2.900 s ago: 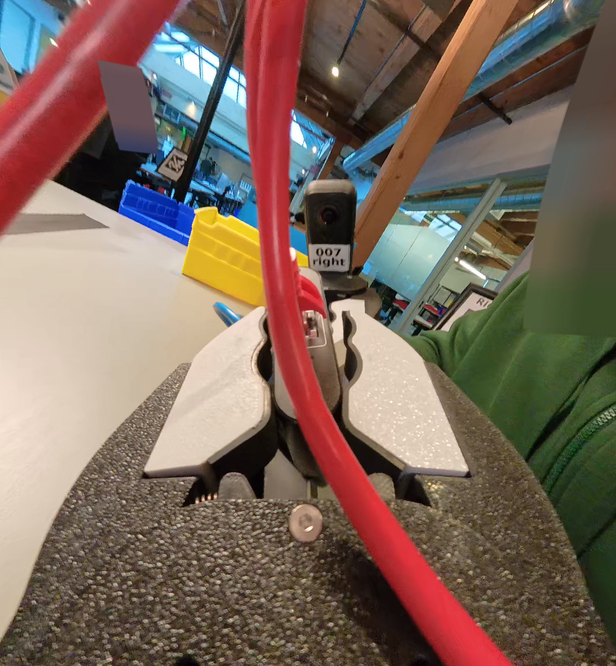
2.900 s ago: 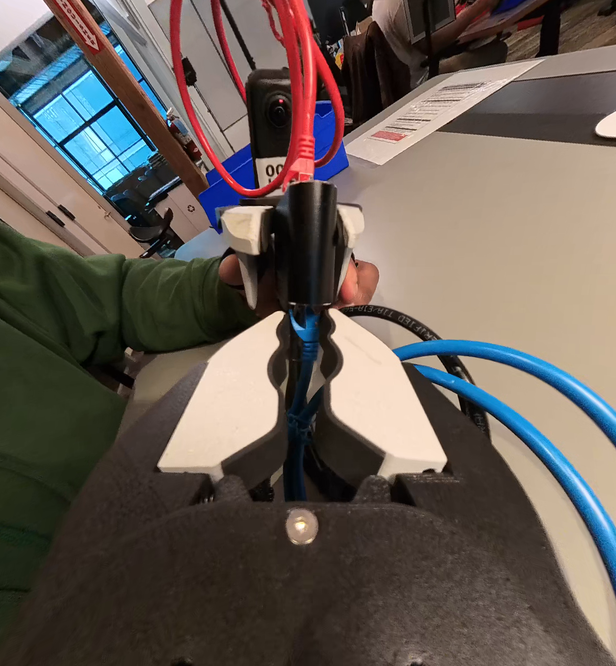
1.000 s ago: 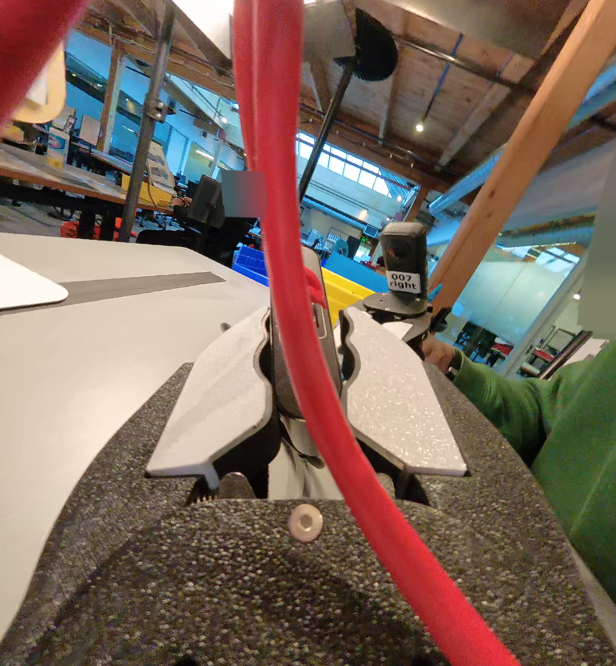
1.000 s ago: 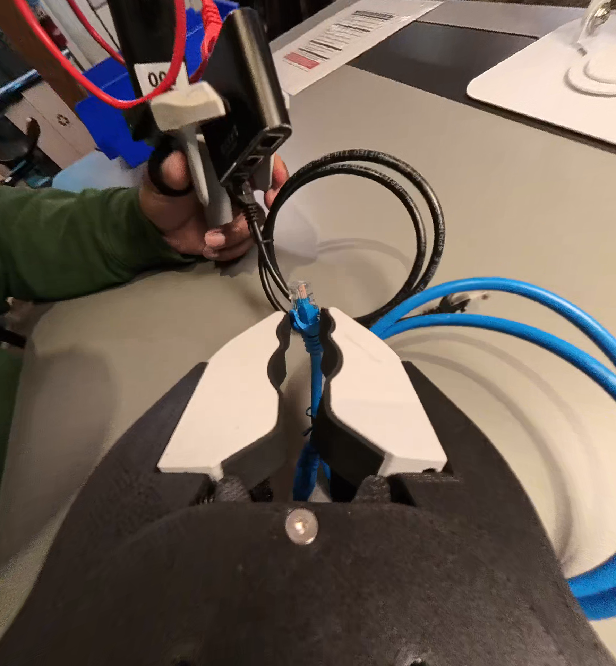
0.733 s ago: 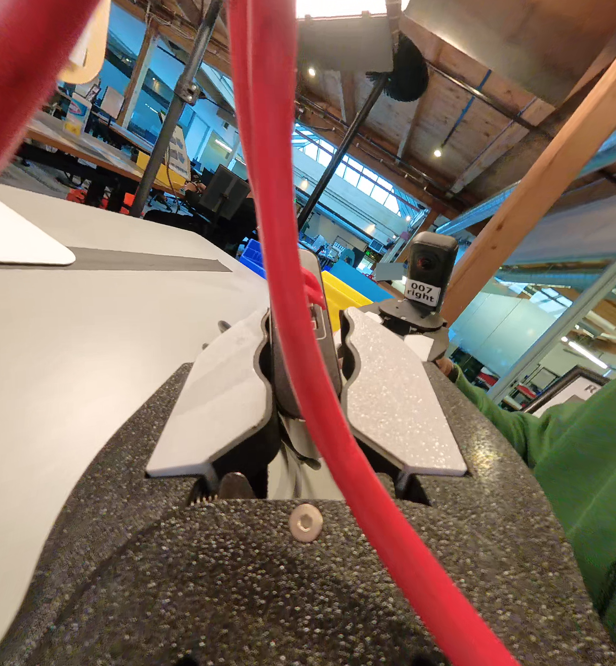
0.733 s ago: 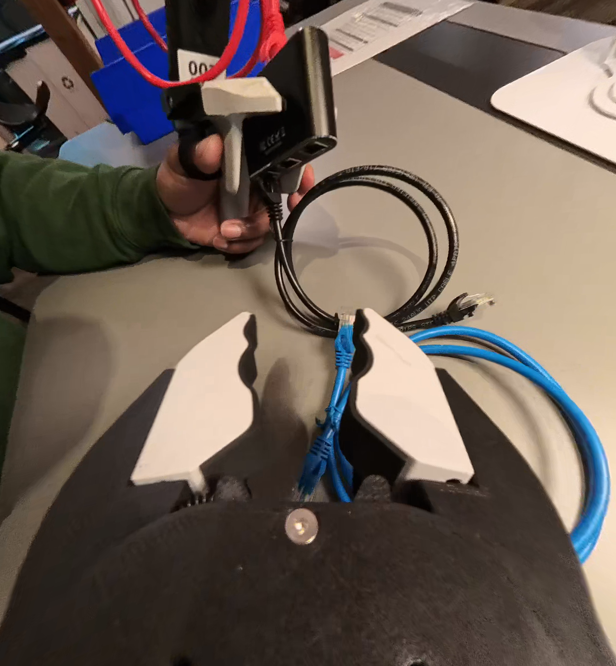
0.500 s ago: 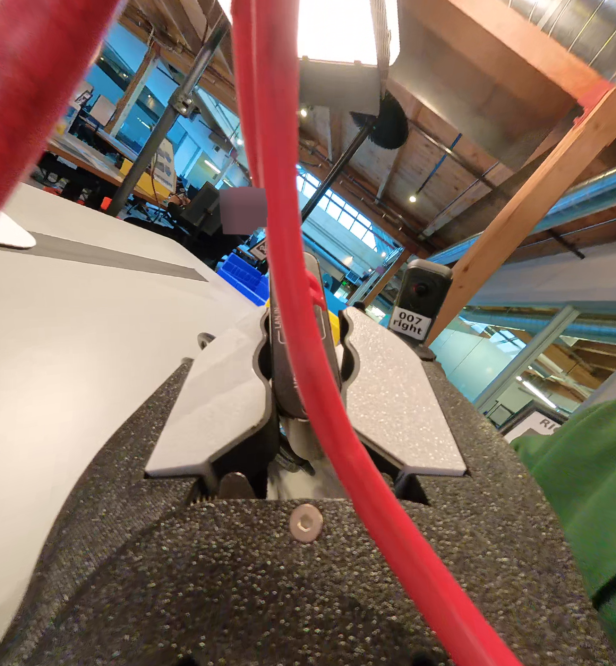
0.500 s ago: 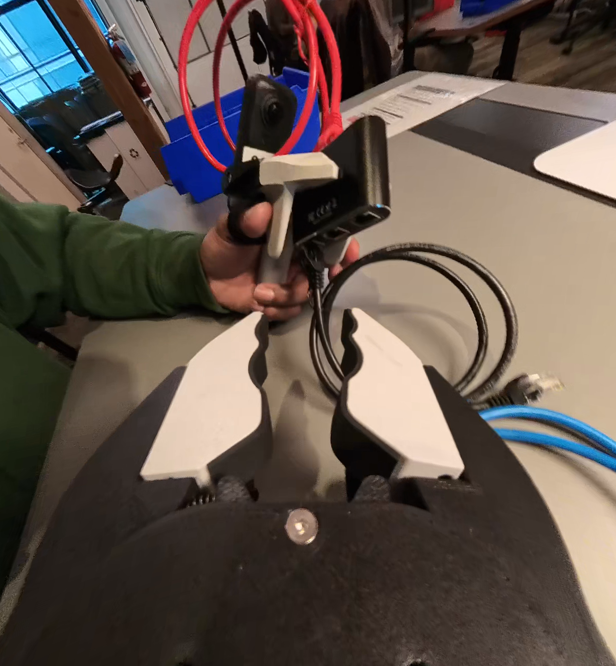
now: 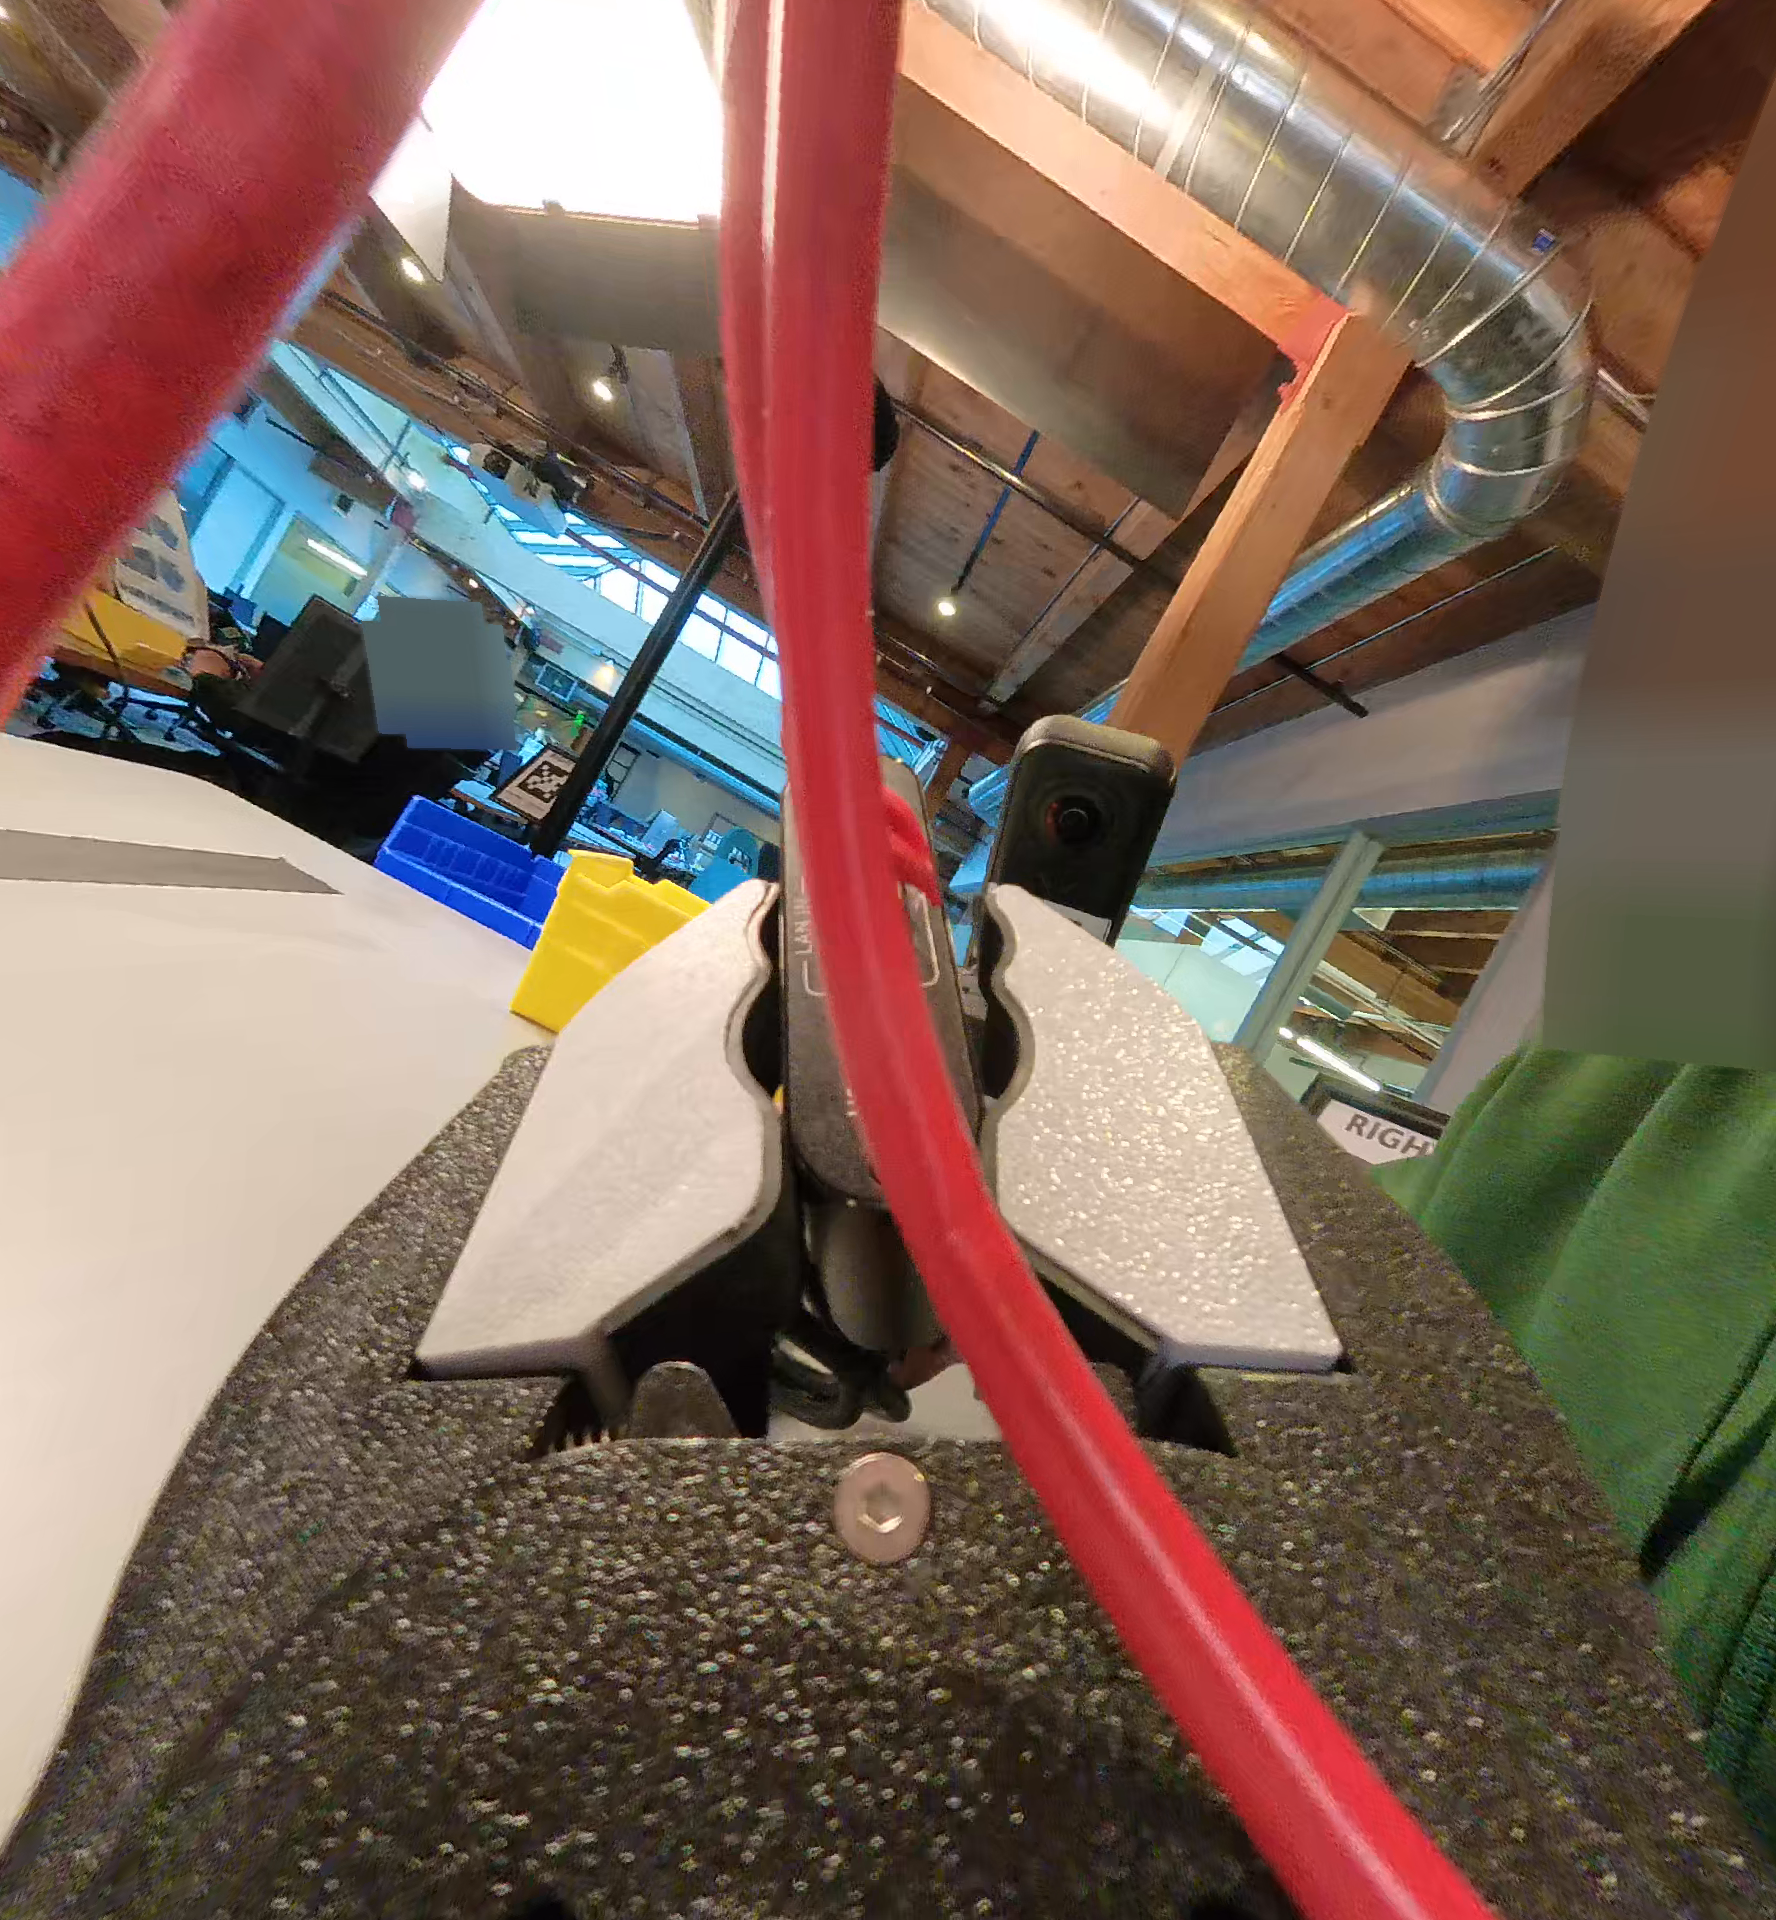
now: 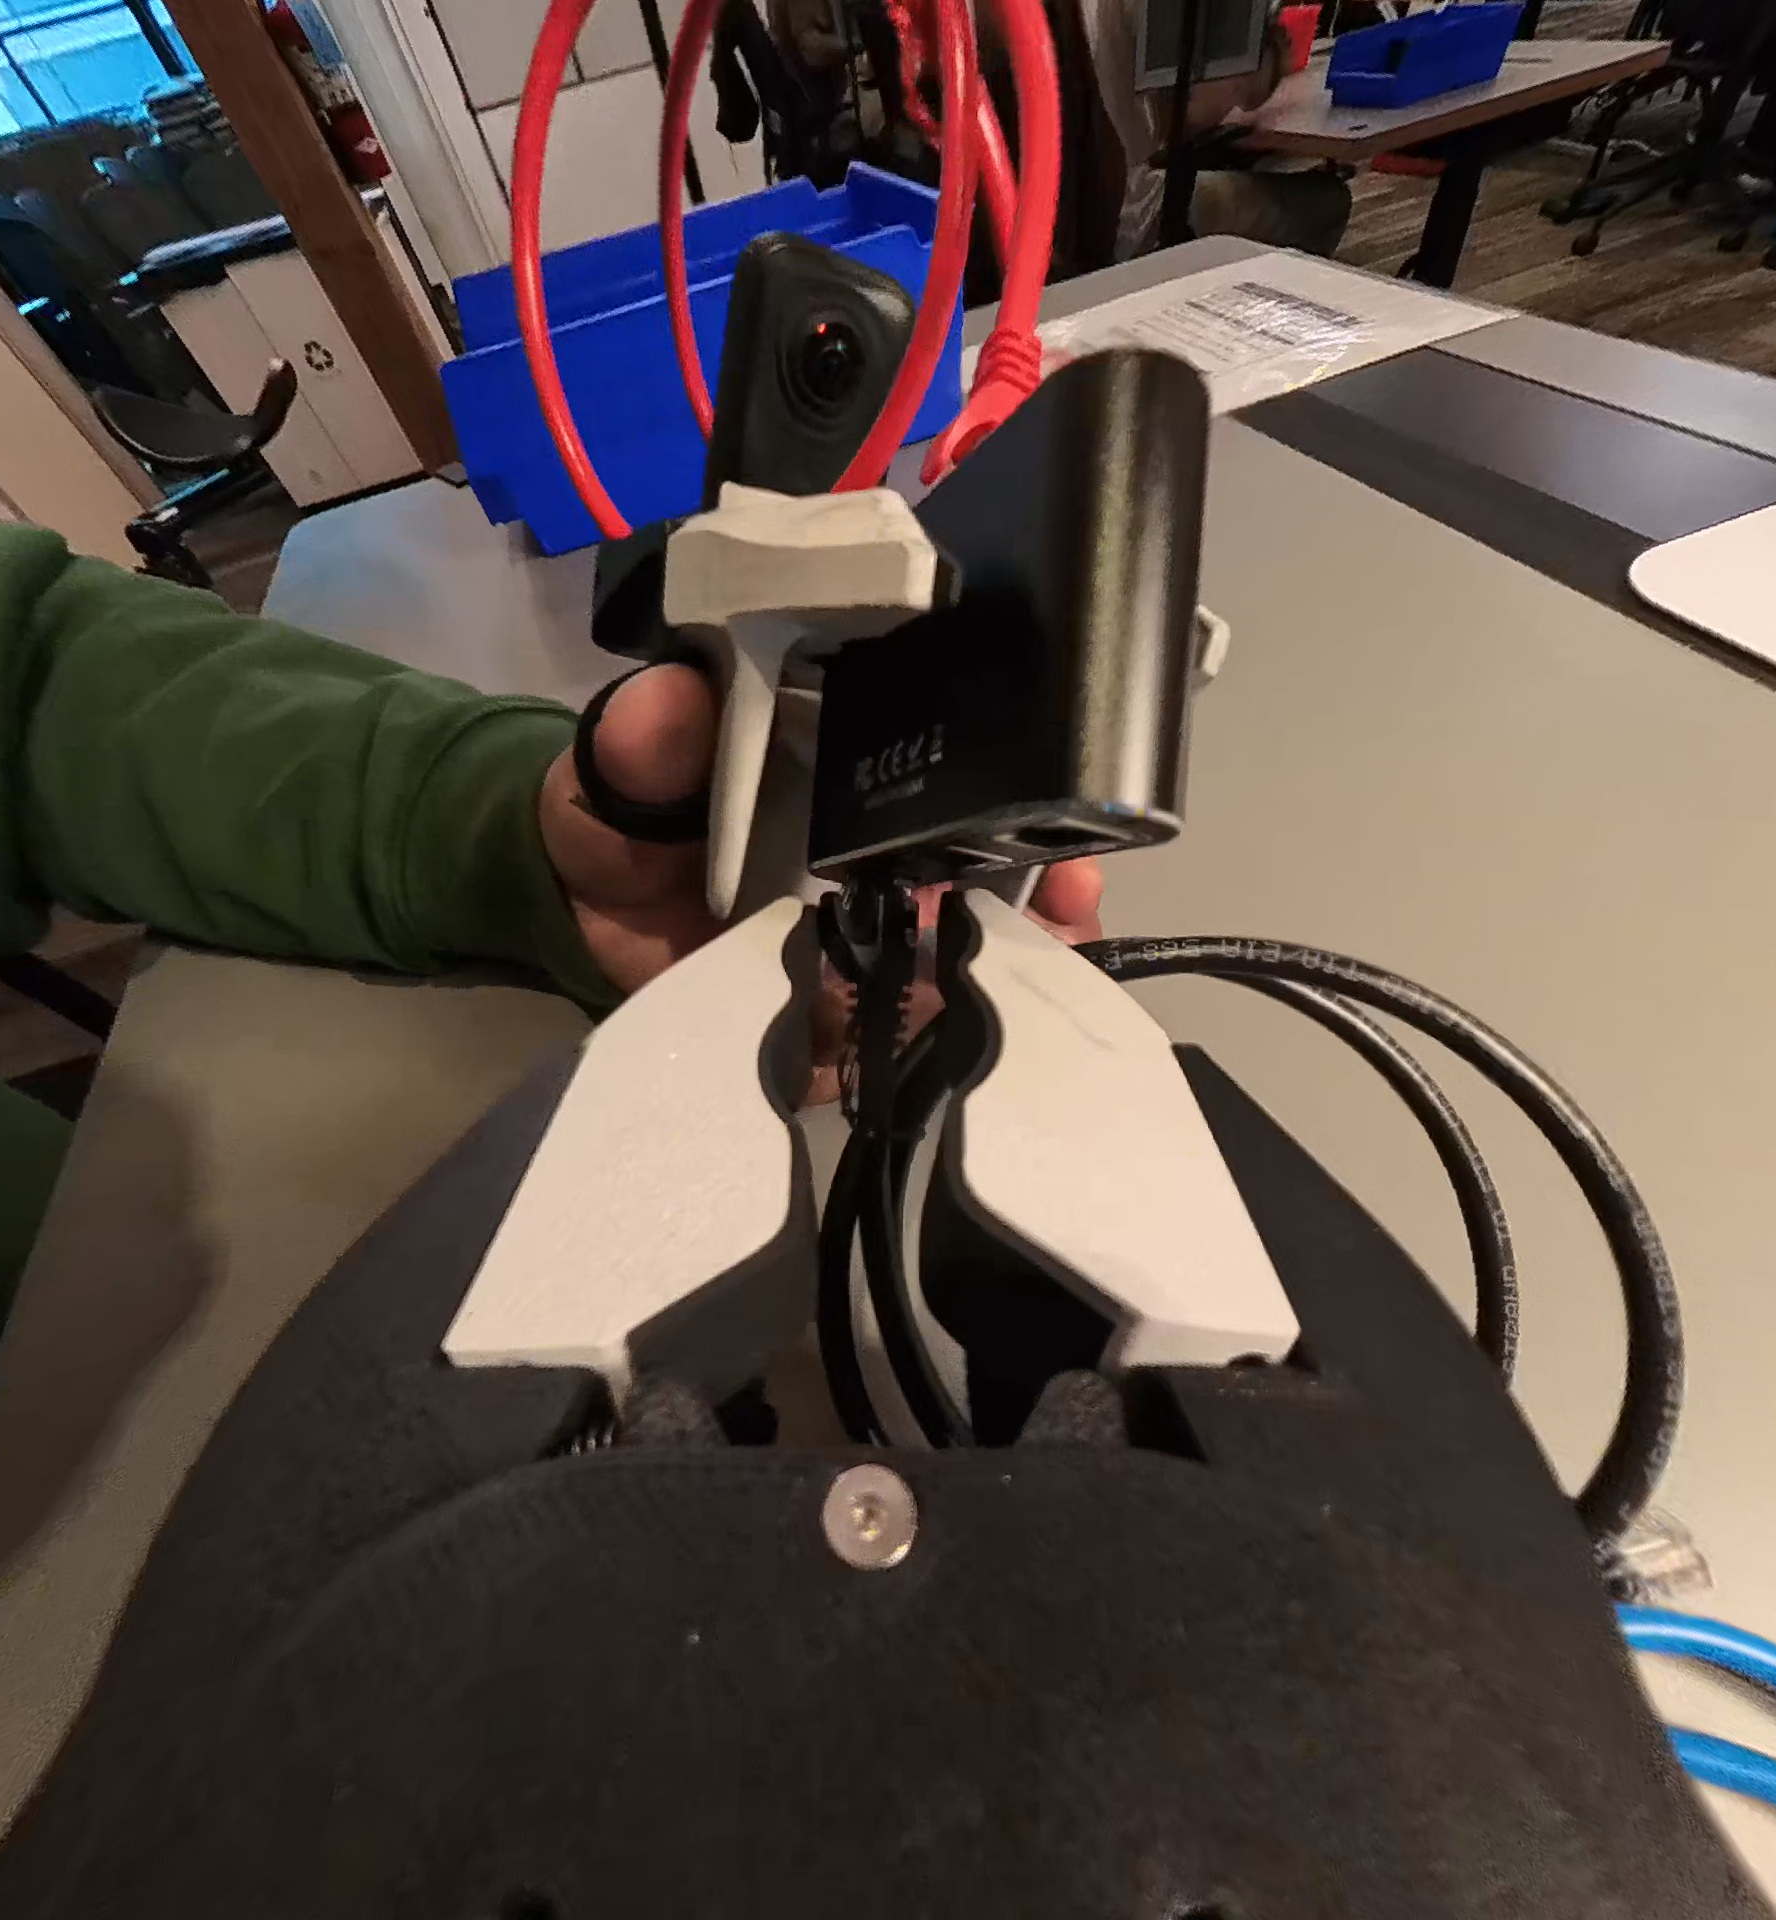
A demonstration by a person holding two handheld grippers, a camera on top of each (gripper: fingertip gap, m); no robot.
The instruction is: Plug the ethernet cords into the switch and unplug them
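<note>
Right gripper, two pale, matte fingers with scalloped inner edges, stands narrowed around the ribbed black boot of the black cord directly below the switch; whether the pads actually press the boot or merely flank it cannot be told, since the fingertips overlap it in a slightly blurred view. The step in hand appears to be unplugging this cord. The next move would call for a firm pinch on the boot, with the latch tab depressed, then a straight pull away from the switch while the other gripper braces it.

Left gripper, of the same speckled pale fingers on a grainy black foam-like body, is clamped on the switch, a smooth black box with one rounded edge, held above the table with its port face turned downward toward the right gripper. The hand in a green sleeve grips the left gripper's handle to the left of the switch.

The red cord, glossy and round, is plugged into the top of the switch and loops upward behind it. The black cord coils stiffly to the right of the switch, its clear free plug lying on the table. The blue cord, smooth and thicker, lies farther right and nearer the camera, unplugged. A blue bin stands behind the switch.
</note>
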